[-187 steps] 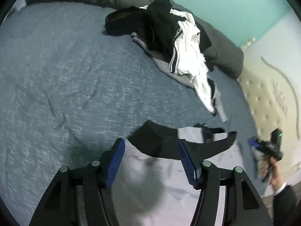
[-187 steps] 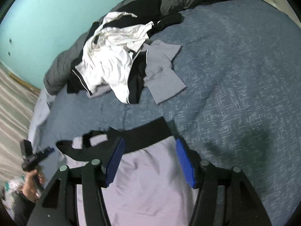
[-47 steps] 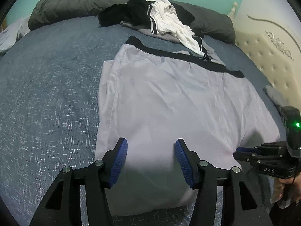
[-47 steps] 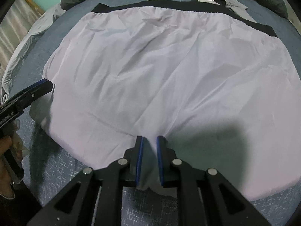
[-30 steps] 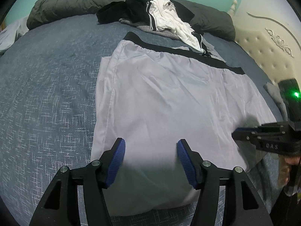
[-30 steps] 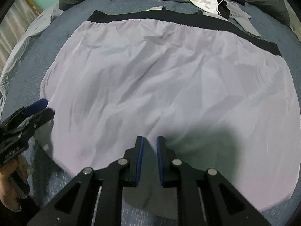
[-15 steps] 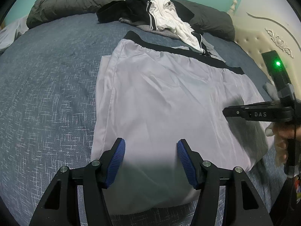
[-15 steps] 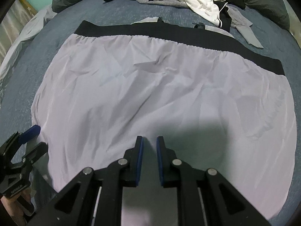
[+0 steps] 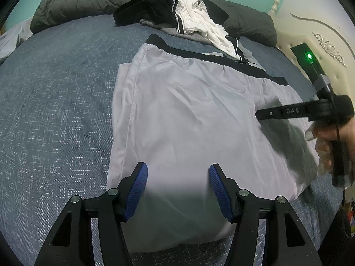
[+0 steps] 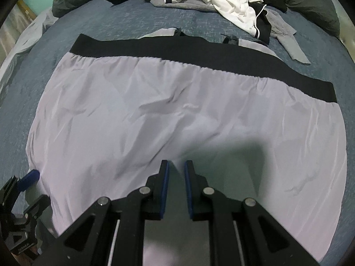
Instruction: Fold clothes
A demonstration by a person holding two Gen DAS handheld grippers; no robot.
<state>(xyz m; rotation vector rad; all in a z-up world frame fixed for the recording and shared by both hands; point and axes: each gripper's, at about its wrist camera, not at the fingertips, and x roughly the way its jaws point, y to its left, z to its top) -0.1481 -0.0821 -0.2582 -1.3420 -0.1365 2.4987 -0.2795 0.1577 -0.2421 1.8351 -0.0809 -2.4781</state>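
left gripper point(image 9: 177, 190) wide open, right gripper point(image 10: 176, 186) nearly closed, empty, above skirt point(image 10: 177, 115); clothes pile point(image 9: 188, 17) beyond.

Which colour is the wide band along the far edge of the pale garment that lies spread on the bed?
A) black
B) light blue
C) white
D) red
A: the band along the far edge of the pale lilac garment is black in the right wrist view, and the left wrist view shows the same.
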